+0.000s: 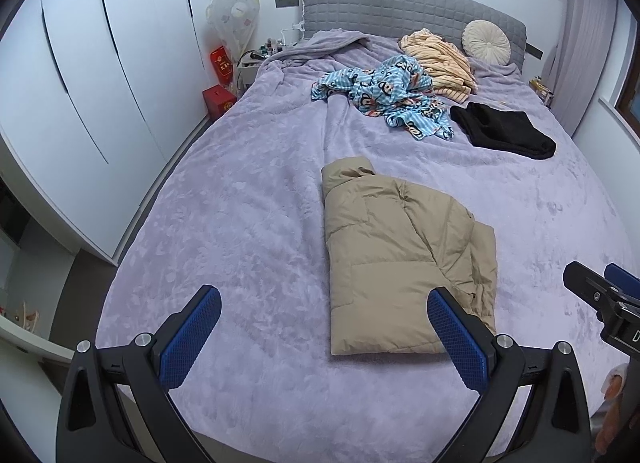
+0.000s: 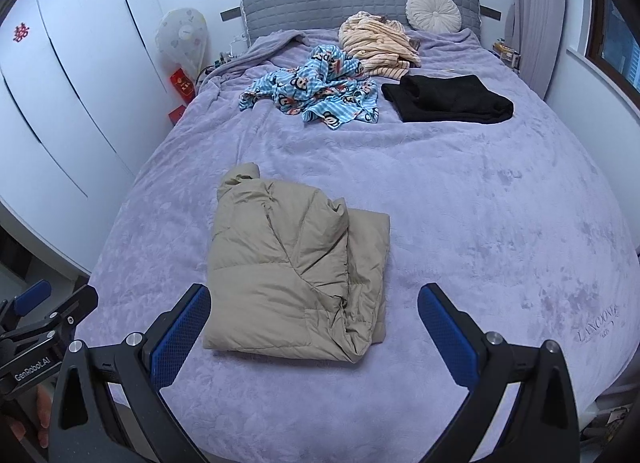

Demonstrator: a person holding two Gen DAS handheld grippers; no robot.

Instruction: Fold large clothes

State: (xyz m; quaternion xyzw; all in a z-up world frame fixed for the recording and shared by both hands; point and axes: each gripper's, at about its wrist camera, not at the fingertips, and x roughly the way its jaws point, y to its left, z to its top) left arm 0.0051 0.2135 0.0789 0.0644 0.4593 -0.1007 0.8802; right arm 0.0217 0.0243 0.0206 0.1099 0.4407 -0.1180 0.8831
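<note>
A beige padded jacket (image 1: 396, 259) (image 2: 296, 267) lies folded into a rough rectangle on the lilac bed cover, collar toward the headboard. My left gripper (image 1: 326, 303) hangs over the near part of the bed with its jaws wide apart and nothing between them; its right blue pad overlaps the jacket's near corner in the picture. My right gripper (image 2: 314, 299) is open just as wide above the jacket's near edge, apart from the cloth. In each wrist view the other gripper shows at the frame edge (image 1: 600, 299) (image 2: 44, 319).
Farther up the bed (image 1: 240, 223) lie a crumpled blue cartoon-print garment (image 1: 384, 97), a peach striped one (image 1: 440, 61) and a folded black one (image 1: 504, 129). A round cushion (image 1: 486, 41) leans on the grey headboard. White wardrobes (image 1: 100, 83) stand left, past a narrow strip of floor.
</note>
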